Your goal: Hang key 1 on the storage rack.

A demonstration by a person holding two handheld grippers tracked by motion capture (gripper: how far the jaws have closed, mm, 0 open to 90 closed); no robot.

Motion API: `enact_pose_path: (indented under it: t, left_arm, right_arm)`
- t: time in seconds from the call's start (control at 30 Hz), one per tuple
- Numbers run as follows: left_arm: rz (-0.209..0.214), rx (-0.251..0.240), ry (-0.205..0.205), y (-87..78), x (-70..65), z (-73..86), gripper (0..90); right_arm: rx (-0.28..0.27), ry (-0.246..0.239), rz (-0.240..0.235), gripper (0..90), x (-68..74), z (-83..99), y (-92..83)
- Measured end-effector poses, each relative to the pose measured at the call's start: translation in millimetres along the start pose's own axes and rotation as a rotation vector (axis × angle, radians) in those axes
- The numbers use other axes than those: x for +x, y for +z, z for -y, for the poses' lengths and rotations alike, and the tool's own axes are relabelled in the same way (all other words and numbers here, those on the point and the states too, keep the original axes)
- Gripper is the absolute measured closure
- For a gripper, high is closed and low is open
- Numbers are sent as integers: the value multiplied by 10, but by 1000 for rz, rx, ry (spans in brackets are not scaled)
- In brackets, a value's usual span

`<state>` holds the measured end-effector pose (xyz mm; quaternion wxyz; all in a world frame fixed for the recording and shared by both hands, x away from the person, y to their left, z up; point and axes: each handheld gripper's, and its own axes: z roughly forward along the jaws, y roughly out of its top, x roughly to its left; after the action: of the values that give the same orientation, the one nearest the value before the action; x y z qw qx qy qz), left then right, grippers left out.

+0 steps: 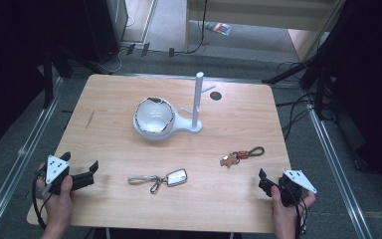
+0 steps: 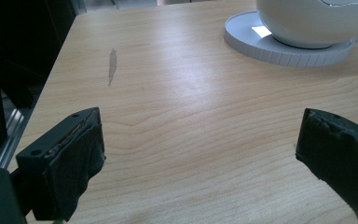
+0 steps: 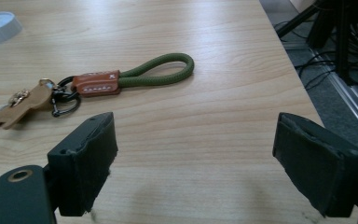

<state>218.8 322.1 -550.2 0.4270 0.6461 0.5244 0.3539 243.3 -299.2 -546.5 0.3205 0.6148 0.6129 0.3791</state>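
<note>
A keychain with a green cord loop (image 1: 242,154), a brown leather tab and a tan tag lies on the wooden table (image 1: 114,99) at the right. In the right gripper view this green-loop keychain (image 3: 158,71) rests just beyond my right gripper (image 3: 193,135), whose jaws stand wide apart with nothing between them. A second keychain with a silver tag (image 1: 160,179) lies near the front middle. My left gripper (image 1: 82,163) hovers at the front left corner, and its jaws (image 2: 199,130) are open over bare wood. My right gripper (image 1: 262,180) is at the front right.
A white bowl (image 1: 154,117) sits on a round white base joined to an upright white peg stand (image 1: 197,99) at mid-table. The bowl's base (image 2: 279,50) lies ahead of the left gripper. A dark round mark (image 1: 215,95) is at the back. Cables and metal rails flank the table.
</note>
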Motion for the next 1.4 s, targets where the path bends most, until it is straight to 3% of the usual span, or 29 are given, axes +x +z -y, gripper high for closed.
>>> enact_pose_path:
  t: [0.23, 0.83, 0.97, 1.07, 1.4]
  left_arm:
    - [21, -17, 16, -26, -8, 13, 12]
    - [24, 6, 9, -9, 1, 3, 12]
    - [21, 5, 9, -3, -2, 2, 12]
    - [21, 5, 9, -4, -2, 3, 12]
    - [27, 8, 10, -1, -3, 2, 12]
  right_arm:
    - [8, -3, 43, 139, 14, -22, 39]
    - [35, -54, 63, 151, 149, -113, -50]
    - [83, -42, 5, 219, 208, -146, -74]
    - [100, -79, 8, 216, 262, -158, -73]
    - [155, -120, -36, 211, 445, -329, -62]
